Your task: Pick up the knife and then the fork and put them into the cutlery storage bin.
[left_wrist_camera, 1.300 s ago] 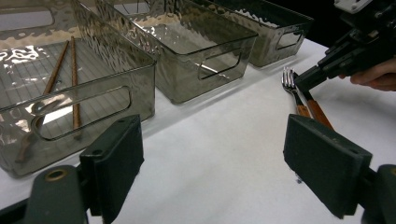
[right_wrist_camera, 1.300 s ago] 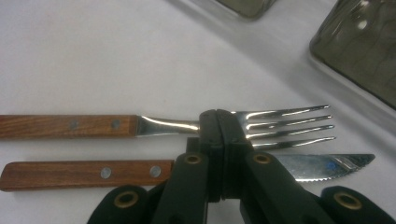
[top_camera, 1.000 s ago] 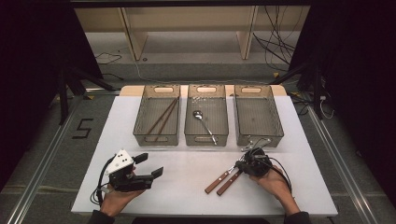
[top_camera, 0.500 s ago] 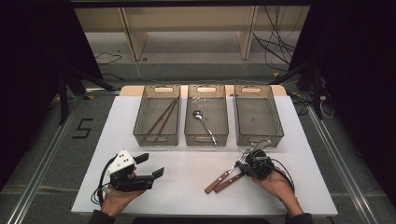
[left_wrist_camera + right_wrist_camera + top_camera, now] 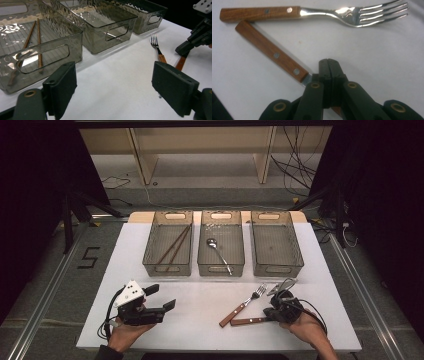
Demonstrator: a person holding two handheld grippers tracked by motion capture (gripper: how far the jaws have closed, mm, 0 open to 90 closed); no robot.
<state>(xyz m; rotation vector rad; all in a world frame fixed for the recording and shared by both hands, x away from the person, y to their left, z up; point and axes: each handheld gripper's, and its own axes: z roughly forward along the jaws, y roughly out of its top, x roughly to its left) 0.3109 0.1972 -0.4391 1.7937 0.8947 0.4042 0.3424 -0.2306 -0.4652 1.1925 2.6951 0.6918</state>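
Observation:
A knife with a wooden handle [image 5: 247, 321] lies on the white table [image 5: 200, 330] at the front right. My right gripper [image 5: 270, 313] is shut on its blade end; in the right gripper view the closed jaws [image 5: 329, 67] cover the metal just past the knife handle [image 5: 272, 55]. A fork [image 5: 245, 305] with a matching wooden handle lies just beyond the knife, tines toward the bins, and its handle end nearly meets the knife's. The fork [image 5: 312, 12] is apart from the jaws. My left gripper [image 5: 161, 296] rests at the front left, open and holding nothing [image 5: 113, 82].
Three clear grey bins stand in a row at mid-table. The left bin [image 5: 167, 268] holds two chopsticks [image 5: 172, 245], the middle bin [image 5: 221, 268] a spoon [image 5: 218, 251], and the right bin [image 5: 278, 268] nothing. Cables trail from both grippers toward the near edge.
The right gripper has shifted toward the near edge with the knife, swinging its handle from parallel with the fork to nearly level. The fork and left gripper stayed put.

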